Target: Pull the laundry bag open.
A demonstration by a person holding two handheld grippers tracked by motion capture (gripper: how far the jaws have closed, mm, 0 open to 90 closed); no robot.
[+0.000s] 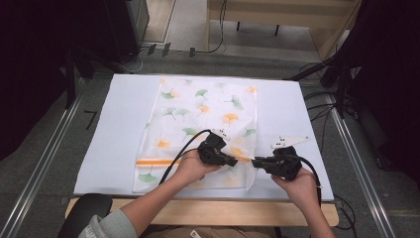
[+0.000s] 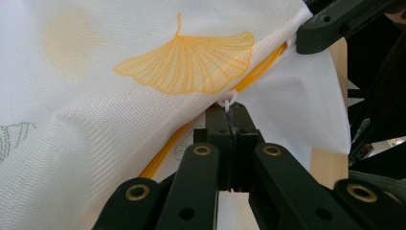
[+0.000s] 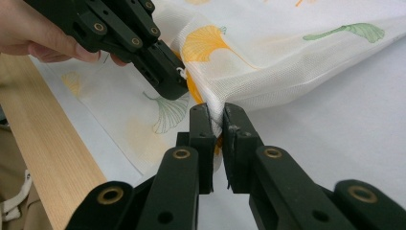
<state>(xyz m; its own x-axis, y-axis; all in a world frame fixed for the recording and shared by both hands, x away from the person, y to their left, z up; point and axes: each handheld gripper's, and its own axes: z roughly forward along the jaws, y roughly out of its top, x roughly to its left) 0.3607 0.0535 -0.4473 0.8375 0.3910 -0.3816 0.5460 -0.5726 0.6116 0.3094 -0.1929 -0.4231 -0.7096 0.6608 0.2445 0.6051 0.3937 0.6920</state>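
Note:
A white mesh bag [image 1: 203,114] printed with green and orange ginkgo leaves lies flat on the white mat [image 1: 124,129]. An orange zipper [image 2: 258,72] runs along its near end. My left gripper [image 1: 235,161] is shut on the small white zipper pull [image 2: 228,99], which pokes out just past the closed tips. My right gripper [image 1: 255,162] faces it from the right and is shut on the bag's mesh edge [image 3: 214,106] beside the zipper's end. In the right gripper view the left gripper [image 3: 179,81] sits just up-left of my right gripper [image 3: 216,115], tips a short gap apart.
The mat covers a wooden table whose front edge [image 3: 43,143] runs just behind the hands. Metal rails [image 1: 44,158] flank the table on the floor, cables [image 1: 322,104] lie at the right, and a dark chair seat [image 1: 86,208] sits at the bottom left.

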